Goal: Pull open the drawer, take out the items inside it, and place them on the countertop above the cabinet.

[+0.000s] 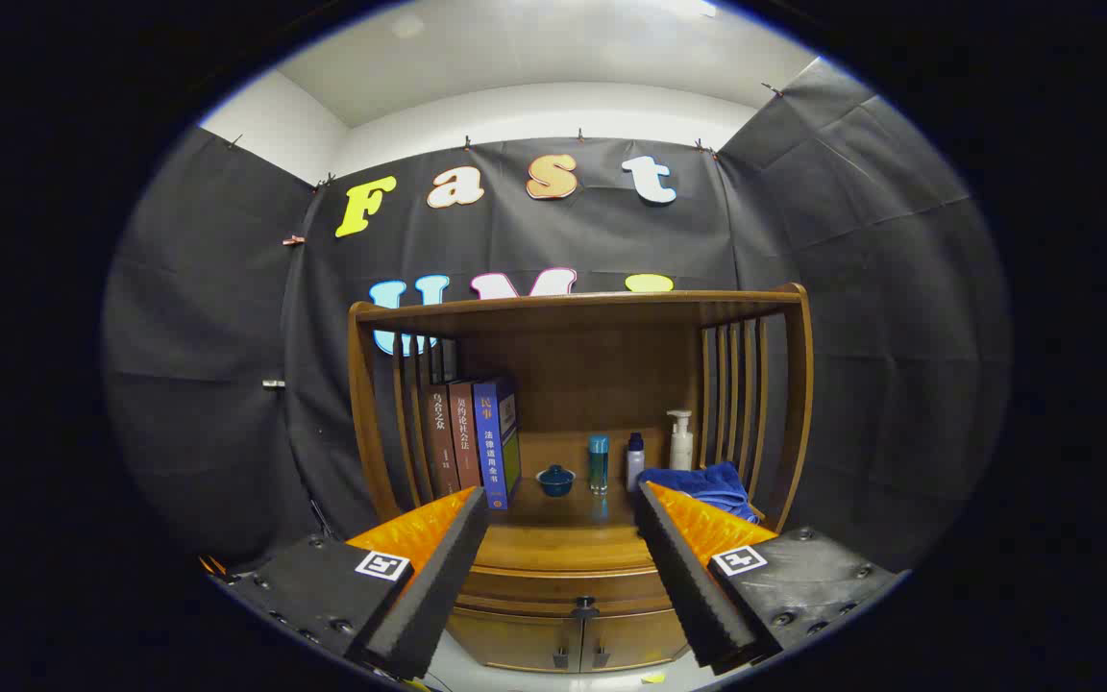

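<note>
Hovering before cabinet, hand-held gripper [561,586] spread wide, holding nothing; drawer [568,583] shut. Risk: fingers slipping off small knob [584,606], or bumping worktop [563,538] edge.

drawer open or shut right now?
Shut. The drawer front sits flush with the cabinet, its knob untouched; the gripper fingers are spread apart short of it, holding nothing.

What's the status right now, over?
Gripper open, empty, short of cabinet. Drawer shut, knob untouched. Cup, bottles, cloth on countertop.
</note>
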Available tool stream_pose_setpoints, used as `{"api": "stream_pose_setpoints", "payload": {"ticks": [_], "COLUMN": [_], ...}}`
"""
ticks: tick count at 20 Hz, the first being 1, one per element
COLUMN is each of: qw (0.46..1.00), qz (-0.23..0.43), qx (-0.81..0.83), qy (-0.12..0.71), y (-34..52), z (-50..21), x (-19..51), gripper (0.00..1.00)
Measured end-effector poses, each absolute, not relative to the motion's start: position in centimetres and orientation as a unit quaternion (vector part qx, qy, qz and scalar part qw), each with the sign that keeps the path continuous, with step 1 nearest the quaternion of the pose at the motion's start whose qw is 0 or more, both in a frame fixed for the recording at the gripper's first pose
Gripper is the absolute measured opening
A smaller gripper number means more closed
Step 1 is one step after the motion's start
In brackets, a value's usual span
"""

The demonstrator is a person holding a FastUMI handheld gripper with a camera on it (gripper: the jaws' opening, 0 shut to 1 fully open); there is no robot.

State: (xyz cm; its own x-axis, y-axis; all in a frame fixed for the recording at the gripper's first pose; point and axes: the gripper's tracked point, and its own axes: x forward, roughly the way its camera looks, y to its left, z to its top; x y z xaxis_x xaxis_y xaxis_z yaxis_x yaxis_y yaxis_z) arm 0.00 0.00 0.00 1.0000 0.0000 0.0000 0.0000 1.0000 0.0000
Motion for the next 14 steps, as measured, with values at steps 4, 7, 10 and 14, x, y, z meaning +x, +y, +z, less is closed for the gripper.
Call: {"api": "stream_pose_setpoints", "payload": {"ticks": [4,7,10,14], "qw": [1.000,1.000,1.000,1.000], "qz": [-0.001,-0.005,-0.006,-0.008], "qx": [-0.009,-0.004,-0.006,-0.010], "qy": [-0.001,-0.007,-0.014,-0.017], "y": [0.0,-0.1,-0.1,-0.3], "z": [-0.1,0.3,0.7,0.9], "x": [0.0,0.1,0.1,0.0], "gripper": [0.98,0.98,0.98,0.98]}}
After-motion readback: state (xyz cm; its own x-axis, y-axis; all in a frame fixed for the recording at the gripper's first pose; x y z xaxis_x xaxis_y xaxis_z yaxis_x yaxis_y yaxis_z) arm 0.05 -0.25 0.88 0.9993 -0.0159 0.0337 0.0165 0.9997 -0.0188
